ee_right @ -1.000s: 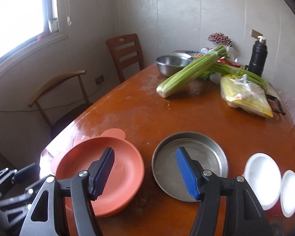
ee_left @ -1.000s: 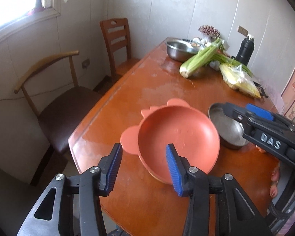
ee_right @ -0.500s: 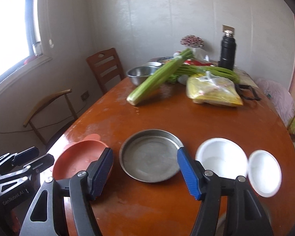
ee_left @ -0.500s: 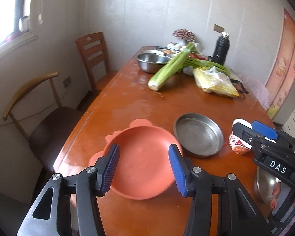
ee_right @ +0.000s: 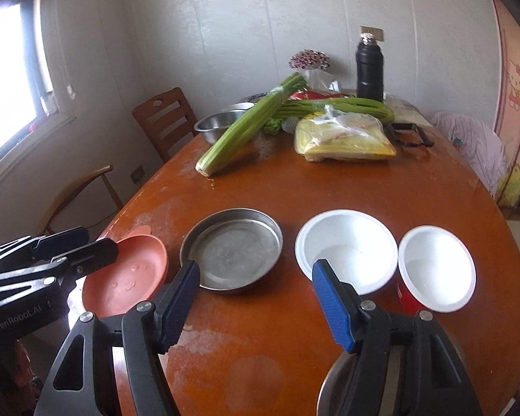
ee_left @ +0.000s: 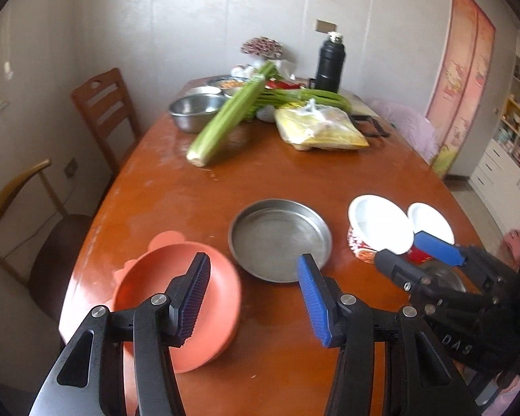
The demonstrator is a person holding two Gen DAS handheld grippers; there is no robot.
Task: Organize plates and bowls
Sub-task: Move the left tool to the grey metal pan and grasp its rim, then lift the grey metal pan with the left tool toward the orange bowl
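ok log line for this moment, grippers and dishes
left gripper: open, empty | right gripper: open, empty | pink plate, steel pan, two white bowls: in a row on table, untouched

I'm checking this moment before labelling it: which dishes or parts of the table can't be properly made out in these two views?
- Metal dish at the near edge, right wrist view: mostly behind the right gripper; type unclear.
- Coral plate, left wrist view: blurred, partly behind the left gripper; whether it is one plate or a stack is unclear.
- Dishes behind the celery: too small.
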